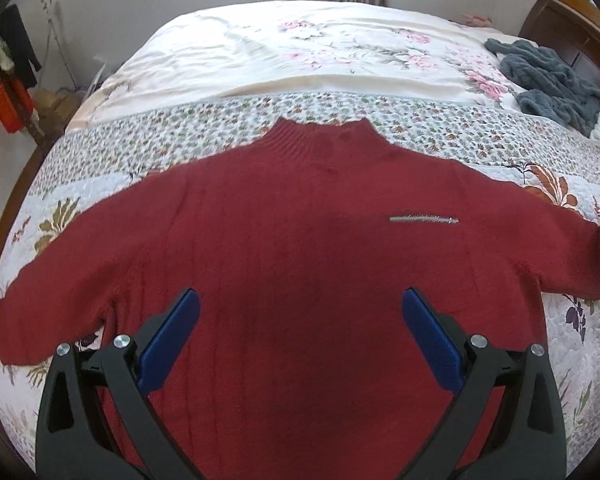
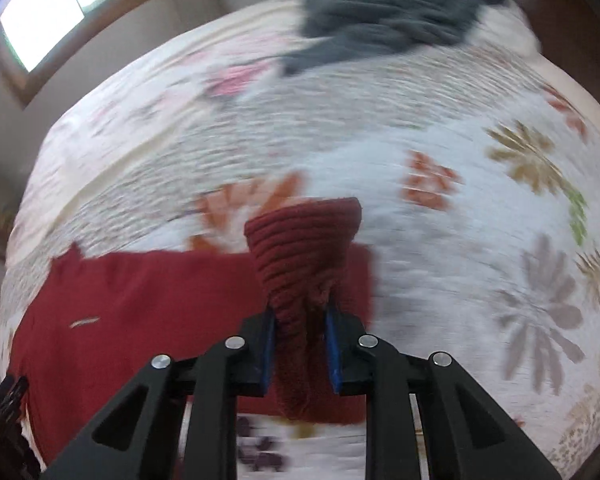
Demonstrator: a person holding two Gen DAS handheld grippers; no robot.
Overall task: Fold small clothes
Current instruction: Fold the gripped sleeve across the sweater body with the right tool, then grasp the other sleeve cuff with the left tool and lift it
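Note:
A dark red knit sweater lies flat on the floral bedspread, collar away from me, both sleeves spread out. A small silver pin sits on its chest. My left gripper hovers open above the lower body of the sweater, blue pads wide apart and holding nothing. In the right wrist view, my right gripper is shut on the ribbed cuff of the sweater's right sleeve, which stands up between the blue pads. The rest of the sweater lies to the left. That view is motion-blurred.
A grey-blue knit garment lies crumpled at the far right of the bed, near the wooden headboard. A cream floral sheet covers the far half. Clothes and a red bag hang by the left wall.

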